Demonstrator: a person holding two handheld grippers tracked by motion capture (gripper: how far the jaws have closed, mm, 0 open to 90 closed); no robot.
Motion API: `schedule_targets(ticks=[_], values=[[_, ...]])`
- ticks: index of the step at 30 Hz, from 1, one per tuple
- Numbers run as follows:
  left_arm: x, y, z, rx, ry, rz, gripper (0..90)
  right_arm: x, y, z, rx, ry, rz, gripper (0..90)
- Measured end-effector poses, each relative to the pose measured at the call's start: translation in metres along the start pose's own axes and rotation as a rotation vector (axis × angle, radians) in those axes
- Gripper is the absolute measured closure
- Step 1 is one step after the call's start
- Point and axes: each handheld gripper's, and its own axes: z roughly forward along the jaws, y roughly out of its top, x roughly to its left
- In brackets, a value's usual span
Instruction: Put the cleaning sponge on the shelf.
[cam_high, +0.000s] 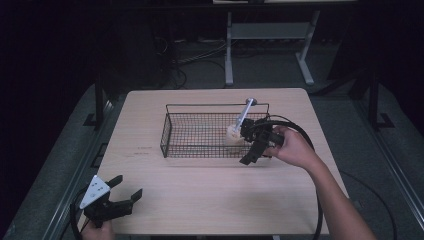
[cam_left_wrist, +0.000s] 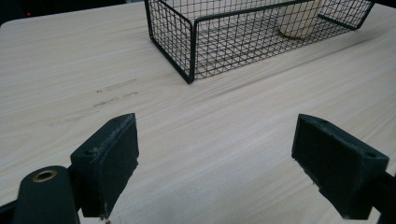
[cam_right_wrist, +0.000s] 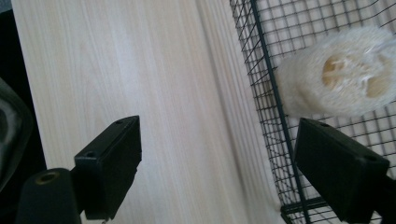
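Now: brush in the basket

We see a pale, fibrous loofah brush (cam_high: 234, 133) with a silvery handle leaning on the far rim of the black wire basket (cam_high: 170, 131), mid-worktop (cam_high: 210, 200). Our right tool (cam_high: 252, 145) sits spread at the basket's right end. Our left tool (cam_high: 122, 192) rests spread near the front left corner.

Left gripper (cam_high: 118, 194): black frame, topped by a grey three-cornered plate dotted with small holes.
Right gripper (cam_high: 256, 143): black, trailed by a thick black cable looped behind the hand.
Jaw pads (cam_left_wrist: 112, 158): black blocks, worn pale at the edges; a brass-ringed hole is seen beside one.
Forearms: bare, no sleeves seen.
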Motion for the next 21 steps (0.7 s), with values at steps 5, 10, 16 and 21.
schedule_targets(ticks=[5, 10, 16, 21], values=[[0.000, 0.000, 0.000, -0.001, 0.003, 0.002, 13.9, 0.001, -0.008, 0.005, 0.007, 0.002, 0.009, 14.7], [0.000, 0.000, 0.000, 0.001, 0.001, 0.000, 13.9, 0.003, -0.012, 0.007, 0.009, 0.001, 0.007, 14.7], [0.000, 0.000, 0.000, 0.001, 0.003, 0.000, 13.9, 0.007, -0.018, 0.005, 0.007, -0.008, 0.007, 14.7], [0.000, 0.000, -0.001, 0.000, 0.004, 0.001, 13.9, 0.012, -0.026, 0.006, 0.009, -0.019, -0.002, 14.8]])
